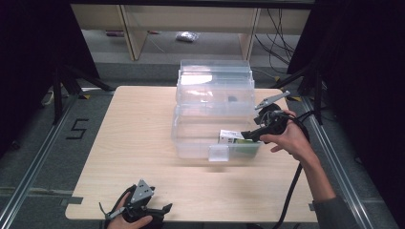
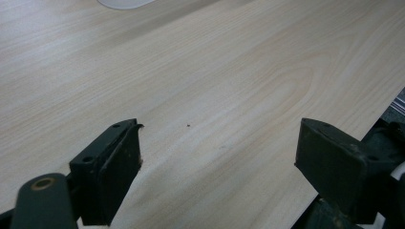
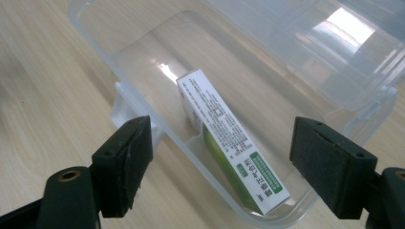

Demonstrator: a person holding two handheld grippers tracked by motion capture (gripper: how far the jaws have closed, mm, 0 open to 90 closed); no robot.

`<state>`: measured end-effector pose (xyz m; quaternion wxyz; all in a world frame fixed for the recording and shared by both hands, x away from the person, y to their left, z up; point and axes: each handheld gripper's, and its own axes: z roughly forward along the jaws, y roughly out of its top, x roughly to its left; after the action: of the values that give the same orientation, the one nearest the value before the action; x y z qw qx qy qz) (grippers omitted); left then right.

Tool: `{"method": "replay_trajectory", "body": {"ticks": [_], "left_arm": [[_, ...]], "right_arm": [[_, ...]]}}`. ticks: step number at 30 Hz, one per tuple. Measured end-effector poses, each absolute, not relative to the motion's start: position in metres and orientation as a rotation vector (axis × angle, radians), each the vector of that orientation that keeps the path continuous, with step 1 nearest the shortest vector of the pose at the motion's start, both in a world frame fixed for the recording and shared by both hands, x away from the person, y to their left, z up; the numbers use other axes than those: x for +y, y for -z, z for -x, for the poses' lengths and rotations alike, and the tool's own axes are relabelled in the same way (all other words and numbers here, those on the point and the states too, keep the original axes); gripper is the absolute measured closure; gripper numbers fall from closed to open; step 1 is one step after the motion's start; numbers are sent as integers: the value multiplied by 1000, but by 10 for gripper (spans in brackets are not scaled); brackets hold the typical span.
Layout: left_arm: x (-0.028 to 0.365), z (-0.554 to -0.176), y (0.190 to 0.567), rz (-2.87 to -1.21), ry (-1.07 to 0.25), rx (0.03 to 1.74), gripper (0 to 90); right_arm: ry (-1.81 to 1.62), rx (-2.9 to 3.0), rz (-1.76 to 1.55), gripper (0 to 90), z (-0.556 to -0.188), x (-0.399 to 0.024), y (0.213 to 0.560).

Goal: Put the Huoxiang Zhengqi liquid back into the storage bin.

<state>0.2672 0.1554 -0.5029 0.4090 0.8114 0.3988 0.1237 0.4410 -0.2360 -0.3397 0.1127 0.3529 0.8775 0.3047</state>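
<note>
Small white-and-green printed carton (image 3: 228, 138) lies loose in the clear plastic storage box (image 3: 143, 57)

High view: right gripper (image 1: 248, 135) at the box's right corner beside the carton, left gripper (image 1: 165, 209) on the pale wooden counter (image 1: 133, 143). Left gripper view: fingers (image 2: 114, 167) spread over bare counter. Right gripper view: fingers (image 3: 126, 162) spread, carton beyond them untouched

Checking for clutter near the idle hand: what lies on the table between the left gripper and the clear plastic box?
Nothing: the high view shows bare wood between the left gripper and the clear plastic box on the table.
</note>
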Motion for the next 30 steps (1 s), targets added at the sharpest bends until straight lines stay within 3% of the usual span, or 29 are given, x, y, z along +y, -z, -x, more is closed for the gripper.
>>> {"method": "replay_trajectory", "body": {"ticks": [30], "left_arm": [[157, -268, 502, -2083, -312, 1000, 149]], "right_arm": [[-990, 2500, -1035, 216, -412, -247, 360]]}}
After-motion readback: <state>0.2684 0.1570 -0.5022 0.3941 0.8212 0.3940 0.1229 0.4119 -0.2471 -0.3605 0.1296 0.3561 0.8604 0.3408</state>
